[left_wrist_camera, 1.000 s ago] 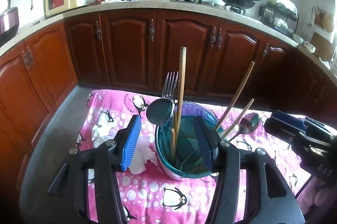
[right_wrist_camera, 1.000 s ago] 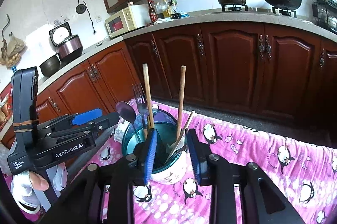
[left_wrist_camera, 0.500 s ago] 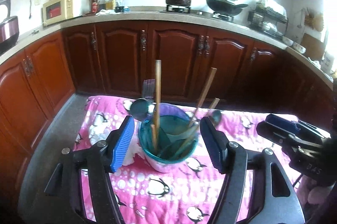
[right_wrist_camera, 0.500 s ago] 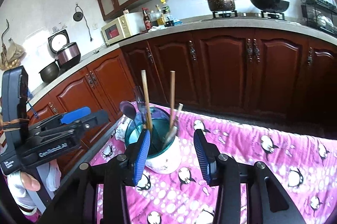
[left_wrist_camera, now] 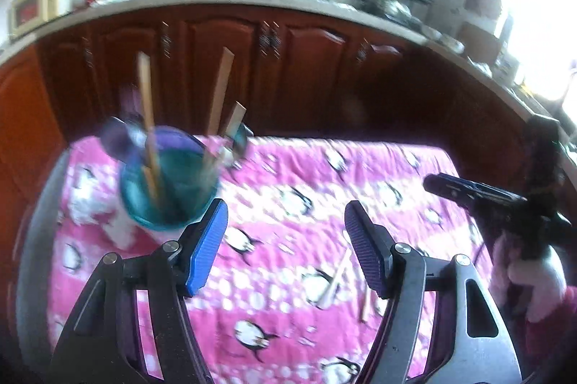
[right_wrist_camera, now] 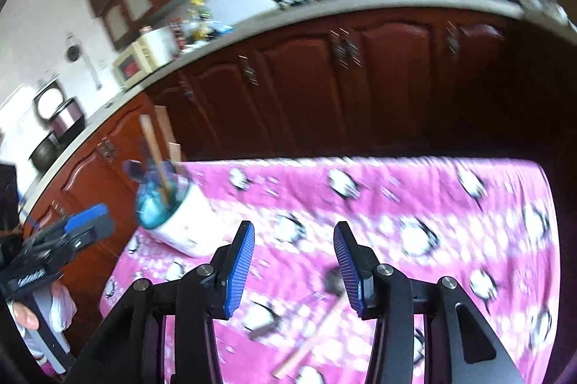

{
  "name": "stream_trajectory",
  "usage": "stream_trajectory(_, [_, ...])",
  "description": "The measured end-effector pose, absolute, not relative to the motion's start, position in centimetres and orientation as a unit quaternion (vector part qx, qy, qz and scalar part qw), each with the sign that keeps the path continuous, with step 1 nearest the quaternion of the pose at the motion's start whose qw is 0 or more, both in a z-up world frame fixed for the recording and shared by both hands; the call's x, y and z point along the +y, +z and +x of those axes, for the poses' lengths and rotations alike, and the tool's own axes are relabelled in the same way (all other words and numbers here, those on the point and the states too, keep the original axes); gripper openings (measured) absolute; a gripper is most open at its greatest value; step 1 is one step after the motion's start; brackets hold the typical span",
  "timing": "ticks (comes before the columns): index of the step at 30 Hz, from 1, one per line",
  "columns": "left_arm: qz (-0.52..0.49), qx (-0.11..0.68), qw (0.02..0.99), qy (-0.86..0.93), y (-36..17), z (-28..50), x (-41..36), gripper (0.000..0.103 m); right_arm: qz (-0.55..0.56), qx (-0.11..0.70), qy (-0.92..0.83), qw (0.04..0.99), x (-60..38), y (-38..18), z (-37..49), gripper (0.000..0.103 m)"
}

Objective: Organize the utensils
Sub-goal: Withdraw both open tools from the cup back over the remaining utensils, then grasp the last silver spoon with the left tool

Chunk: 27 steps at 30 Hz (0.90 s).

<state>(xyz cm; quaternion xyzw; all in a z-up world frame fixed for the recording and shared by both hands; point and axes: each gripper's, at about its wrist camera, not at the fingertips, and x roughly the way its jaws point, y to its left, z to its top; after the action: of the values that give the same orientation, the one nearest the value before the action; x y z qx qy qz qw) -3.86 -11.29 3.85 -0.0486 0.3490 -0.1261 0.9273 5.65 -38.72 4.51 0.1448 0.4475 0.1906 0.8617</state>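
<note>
The utensils (left_wrist_camera: 149, 117) are standing blurred in a teal-lined holder (left_wrist_camera: 167, 193) at the far left of the worktop's pink penguin cloth (left_wrist_camera: 324, 175), and motion smear is hiding which ones are spoons or forks. Both the left tongs (left_wrist_camera: 285, 248) and the right tongs (right_wrist_camera: 293, 270) are hanging spread and empty above the cloth. A wooden-handled utensil (right_wrist_camera: 306, 344) is lying beneath the right tongs, partly covered by one blue pad (right_wrist_camera: 348, 270).

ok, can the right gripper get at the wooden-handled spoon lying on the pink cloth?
Probably yes: the right gripper is open and empty, the wooden-handled spoon lies just below its jaws on the pink penguin cloth, nothing between.
</note>
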Motion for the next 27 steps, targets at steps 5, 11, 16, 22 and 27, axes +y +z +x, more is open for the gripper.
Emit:
stream_trajectory(5, [-0.049, 0.397, 0.901, -0.168, 0.5, -2.5, -14.2, 0.067, 0.178, 0.509, 0.183, 0.822, -40.4, -1.5, 6.6, 0.042])
stream_trajectory(11, [-0.04, 0.436, 0.878, -0.195, -2.9, -0.6, -16.7, 0.067, 0.22, 0.545, 0.171, 0.791, -40.8, -7.5, 8.9, 0.028])
stream_trajectory(16, [-0.021, 0.454, 0.867, -0.203, -4.8, 1.4, -17.8, 0.067, 0.214, 0.567, 0.152, 0.781, -40.0, -9.9, 11.4, 0.024])
stream_trajectory(22, [0.001, 0.473, 0.852, -0.224, -7.0, 4.5, -19.7, 0.067, 0.149, 0.573, 0.143, 0.793, -38.2, -10.6, 12.6, 0.012])
stream_trajectory(27, [0.013, 0.488, 0.833, -0.26, -8.5, 7.3, -21.8, 0.067, 0.146, 0.572, 0.157, 0.791, -40.6, -9.9, 11.4, 0.012])
